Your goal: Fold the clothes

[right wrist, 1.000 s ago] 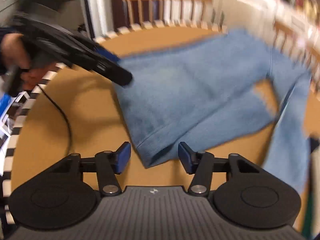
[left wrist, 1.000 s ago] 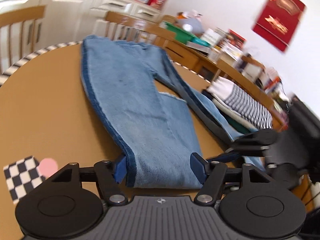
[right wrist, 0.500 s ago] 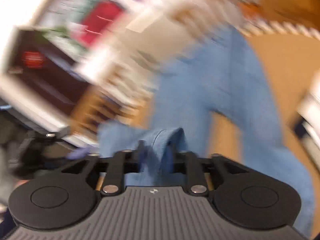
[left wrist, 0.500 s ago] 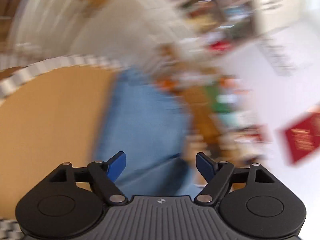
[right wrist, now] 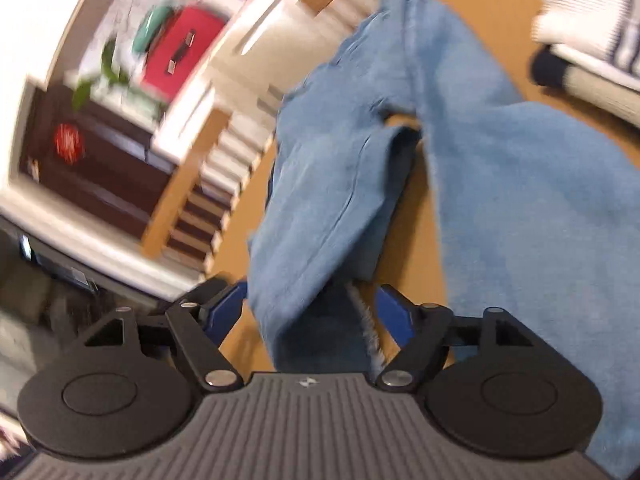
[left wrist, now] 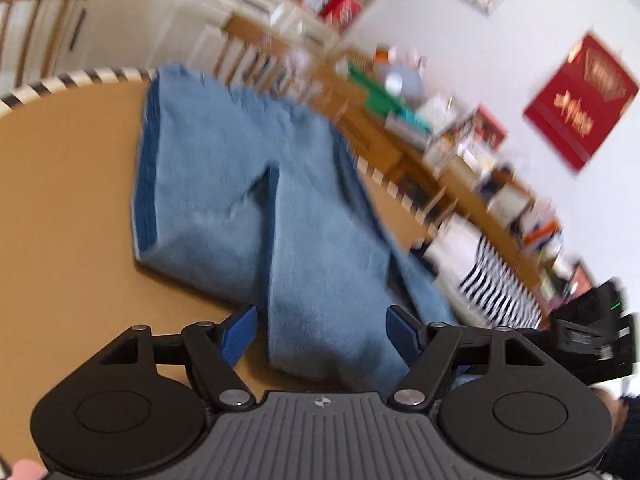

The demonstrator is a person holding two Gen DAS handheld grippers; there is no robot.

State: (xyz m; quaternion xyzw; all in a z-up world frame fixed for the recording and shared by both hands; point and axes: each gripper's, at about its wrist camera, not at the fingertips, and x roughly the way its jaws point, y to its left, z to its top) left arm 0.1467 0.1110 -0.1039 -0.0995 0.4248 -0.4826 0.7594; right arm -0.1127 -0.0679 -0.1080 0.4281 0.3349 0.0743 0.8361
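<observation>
A pair of light blue jeans (left wrist: 224, 184) lies on the round brown table (left wrist: 60, 200), one leg folded over toward me. My left gripper (left wrist: 322, 330) is open, its blue pads on either side of the near jeans fold without pinching it. In the right wrist view the jeans (right wrist: 520, 184) spread across the table and a leg end with a frayed hem hangs between the fingers. My right gripper (right wrist: 310, 308) is open around that leg end, with the cloth draped against the left pad. Both views are motion-blurred.
Folded striped clothes (left wrist: 496, 280) lie at the table's right side, also seen in the right wrist view (right wrist: 592, 28). Wooden chairs (left wrist: 248, 52) ring the table. Cluttered shelves (left wrist: 440, 120) and cabinets stand behind. The striped table rim (left wrist: 72, 82) marks the far edge.
The right gripper, shut on the jeans leg half a second ago, has opened with the cloth still between its fingers. The leg now lies folded over. Both cameras swung sharply.
</observation>
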